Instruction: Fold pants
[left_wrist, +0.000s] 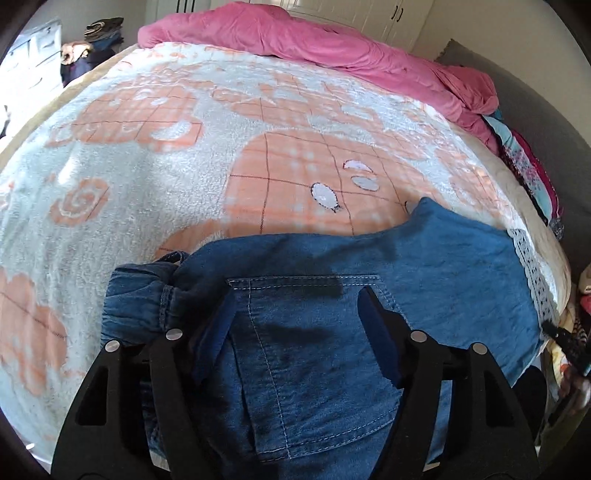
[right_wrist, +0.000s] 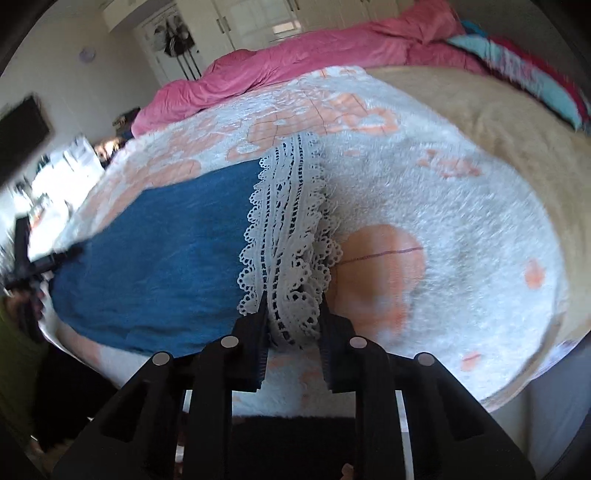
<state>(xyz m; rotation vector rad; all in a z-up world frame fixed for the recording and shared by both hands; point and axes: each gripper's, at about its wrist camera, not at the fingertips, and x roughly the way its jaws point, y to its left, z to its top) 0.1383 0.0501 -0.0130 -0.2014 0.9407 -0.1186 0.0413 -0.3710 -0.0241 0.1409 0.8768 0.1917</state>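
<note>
One pair of denim pants (left_wrist: 314, 314) lies at the near edge of the bed (left_wrist: 147, 184). The left gripper (left_wrist: 297, 314) has its fingers wide apart over the pocket and holds nothing. The right gripper (right_wrist: 293, 314) has its fingers narrowly apart around the one lace hem (right_wrist: 288, 236); whether they pinch it I cannot tell. I think the thin lace may slip out, and the pants could then slide off the bed.

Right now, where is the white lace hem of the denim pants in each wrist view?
Left wrist: the lace hem runs down the far right edge of the denim pants, beyond the left gripper.
Right wrist: the lace hem is centre frame, its near end between the right gripper fingers.
Shared landmark: the pink duvet along the bed's far edge.
</note>
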